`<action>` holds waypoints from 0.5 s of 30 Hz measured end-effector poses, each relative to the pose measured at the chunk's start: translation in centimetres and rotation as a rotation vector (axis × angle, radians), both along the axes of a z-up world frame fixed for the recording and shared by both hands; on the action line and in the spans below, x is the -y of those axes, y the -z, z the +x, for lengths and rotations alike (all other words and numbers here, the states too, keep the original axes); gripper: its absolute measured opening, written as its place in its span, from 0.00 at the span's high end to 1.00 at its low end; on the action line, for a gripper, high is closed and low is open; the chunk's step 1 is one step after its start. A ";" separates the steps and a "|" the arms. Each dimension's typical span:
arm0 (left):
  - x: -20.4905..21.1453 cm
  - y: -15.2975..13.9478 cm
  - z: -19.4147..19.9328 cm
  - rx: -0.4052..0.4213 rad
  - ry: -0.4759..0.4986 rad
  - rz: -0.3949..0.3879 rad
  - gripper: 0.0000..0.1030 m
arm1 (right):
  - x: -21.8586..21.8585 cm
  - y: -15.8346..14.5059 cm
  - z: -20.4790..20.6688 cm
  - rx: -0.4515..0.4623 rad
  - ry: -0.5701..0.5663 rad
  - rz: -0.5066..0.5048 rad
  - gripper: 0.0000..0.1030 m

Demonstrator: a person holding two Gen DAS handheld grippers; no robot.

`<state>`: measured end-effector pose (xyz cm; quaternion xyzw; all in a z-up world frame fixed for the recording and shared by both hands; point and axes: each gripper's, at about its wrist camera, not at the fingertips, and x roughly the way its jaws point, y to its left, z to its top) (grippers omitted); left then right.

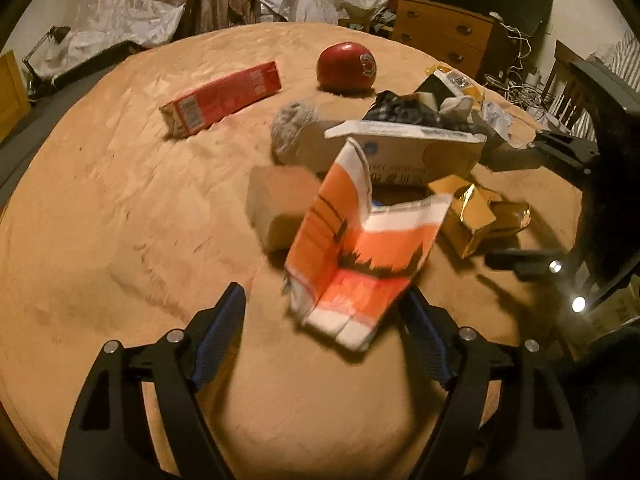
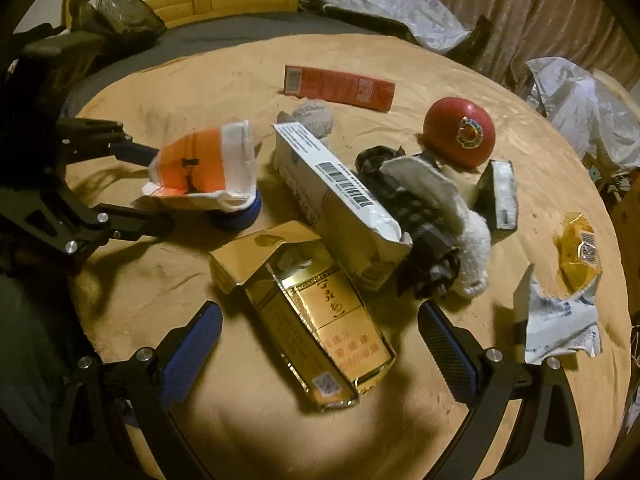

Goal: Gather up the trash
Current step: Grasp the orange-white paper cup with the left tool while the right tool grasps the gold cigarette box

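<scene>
Left gripper (image 1: pixel 320 320) fingers spread, orange carton (image 1: pixel 360 248) between them at frame centre, pads not pressing. Right gripper (image 2: pixel 320 344) fingers spread astride gold box (image 2: pixel 320 336) lying lower centre on bed (image 2: pixel 160 280), long axis running diagonally away from fingers.

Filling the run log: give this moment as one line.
left gripper: open, orange carton between fingers | right gripper: open over gold box | pile uncollected
</scene>
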<state>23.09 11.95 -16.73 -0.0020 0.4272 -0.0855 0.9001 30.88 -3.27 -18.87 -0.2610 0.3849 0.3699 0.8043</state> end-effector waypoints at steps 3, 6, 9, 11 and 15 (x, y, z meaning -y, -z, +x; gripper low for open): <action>0.6 -0.4 0.7 0.018 0.009 0.018 0.27 | -0.2 0.2 0.6 -0.010 0.002 0.001 0.13; 1.3 -0.4 1.1 0.018 0.043 0.032 0.30 | -0.6 0.6 0.6 -0.024 -0.002 -0.005 0.37; 1.4 0.1 1.6 -0.021 0.048 0.010 0.50 | -0.6 0.8 0.3 -0.019 0.017 0.013 0.41; 1.3 -0.1 1.1 0.005 0.037 -0.002 0.53 | 0.2 0.3 -0.3 -0.011 0.043 0.051 0.43; 1.6 -1.1 -0.4 0.063 0.019 -0.011 0.54 | 2.3 -1.0 -2.0 -0.009 0.109 0.141 0.45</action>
